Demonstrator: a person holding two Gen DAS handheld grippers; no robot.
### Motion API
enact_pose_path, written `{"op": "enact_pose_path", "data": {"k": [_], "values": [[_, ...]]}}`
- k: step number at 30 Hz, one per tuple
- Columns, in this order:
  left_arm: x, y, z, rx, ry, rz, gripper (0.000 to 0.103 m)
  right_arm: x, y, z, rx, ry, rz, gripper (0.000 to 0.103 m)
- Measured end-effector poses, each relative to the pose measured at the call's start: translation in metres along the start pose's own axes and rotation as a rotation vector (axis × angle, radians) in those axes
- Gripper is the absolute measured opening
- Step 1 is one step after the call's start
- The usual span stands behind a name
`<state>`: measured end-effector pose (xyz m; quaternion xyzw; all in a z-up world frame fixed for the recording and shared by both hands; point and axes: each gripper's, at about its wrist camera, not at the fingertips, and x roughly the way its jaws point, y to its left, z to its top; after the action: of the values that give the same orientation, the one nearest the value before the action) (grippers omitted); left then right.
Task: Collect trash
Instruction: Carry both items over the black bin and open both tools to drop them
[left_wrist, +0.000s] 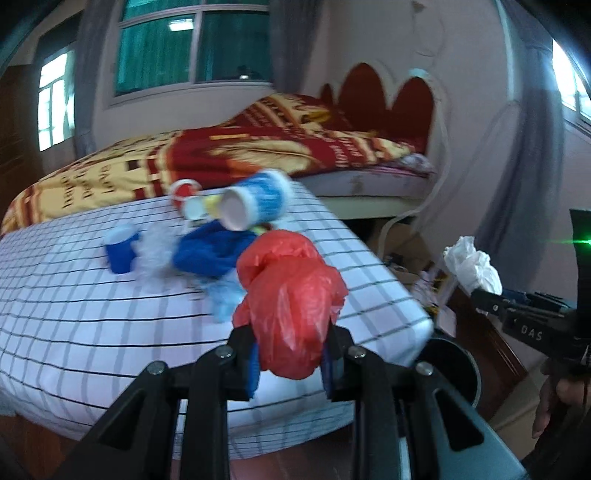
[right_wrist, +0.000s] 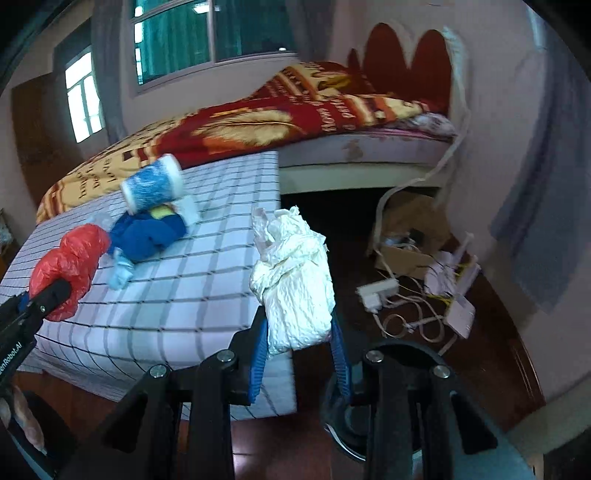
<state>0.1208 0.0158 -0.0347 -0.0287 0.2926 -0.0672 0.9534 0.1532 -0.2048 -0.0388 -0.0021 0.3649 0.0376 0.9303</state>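
The left gripper (left_wrist: 290, 363) is clamping a red bag (left_wrist: 291, 295), the right gripper (right_wrist: 299, 354) a white wad (right_wrist: 295, 284); both should be keeping firm pressure while carrying them binward.

Cups (left_wrist: 255, 201), cloth (left_wrist: 212, 251) on table (left_wrist: 74, 325); bed (left_wrist: 258, 147) behind; cables (right_wrist: 410, 314) on floor, right.

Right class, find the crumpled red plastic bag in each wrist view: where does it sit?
Left wrist view: red plastic bag at lower centre, pinched in the left gripper.
Right wrist view: same bag at the left edge.
Shared landmark: the blue-and-white cup lying on the checked cloth.
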Motion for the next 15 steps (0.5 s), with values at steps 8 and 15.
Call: {"op": "enact_pose_path", "data": {"k": [8, 15], "values": [[0.009, -0.072, -0.007, 0.110, 0.035, -0.168, 0.027, -0.022, -0.068, -0.035, 0.067, 0.034, -0.100, 0.034], [0.026, -0.135, -0.023, 0.200, 0.098, -0.291, 0.027, -0.027, -0.119, -0.069, 0.114, 0.088, -0.144, 0.034]]}}
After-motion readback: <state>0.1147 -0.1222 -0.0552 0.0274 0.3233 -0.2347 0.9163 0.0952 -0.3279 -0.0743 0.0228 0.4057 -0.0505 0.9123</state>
